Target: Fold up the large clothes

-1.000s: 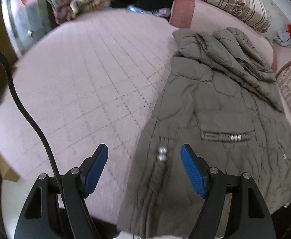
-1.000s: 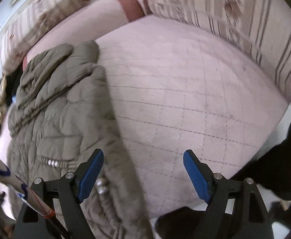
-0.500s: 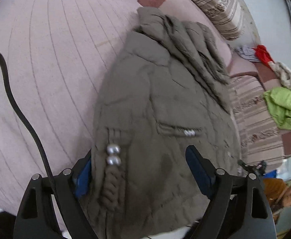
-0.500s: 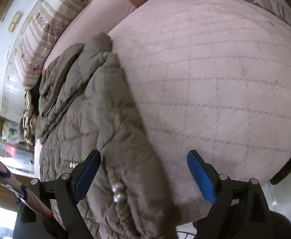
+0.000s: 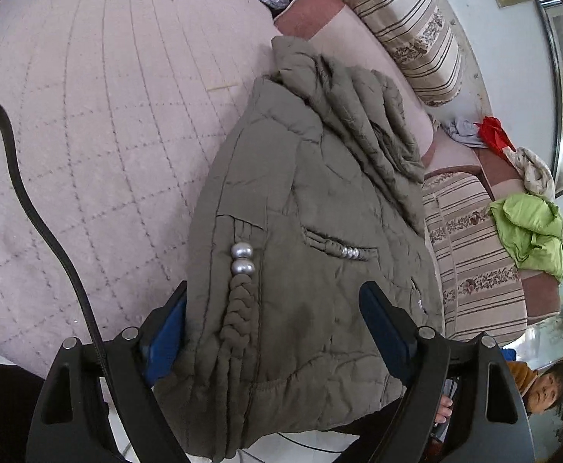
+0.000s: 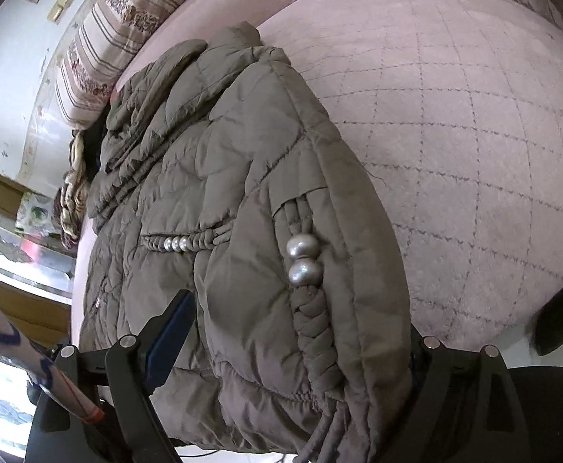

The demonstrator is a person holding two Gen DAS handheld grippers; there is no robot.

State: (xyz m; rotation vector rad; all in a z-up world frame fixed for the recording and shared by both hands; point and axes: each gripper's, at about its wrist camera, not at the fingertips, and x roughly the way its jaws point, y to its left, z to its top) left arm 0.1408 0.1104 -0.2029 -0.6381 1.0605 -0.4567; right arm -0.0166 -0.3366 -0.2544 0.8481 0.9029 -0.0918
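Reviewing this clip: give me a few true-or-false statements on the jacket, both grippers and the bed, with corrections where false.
1. The olive quilted jacket lies on a pink quilted bedspread. True.
2. The left gripper is shut on the jacket hem. False: its jaws stand wide open either side of the hem.
3. Two silver beads sit above a braided cord on the jacket. True.
4. The right gripper is over bare bedspread, away from the jacket. False: its jaws straddle the jacket's lower edge, open.
5. A bright green garment lies on the striped sofa. True.
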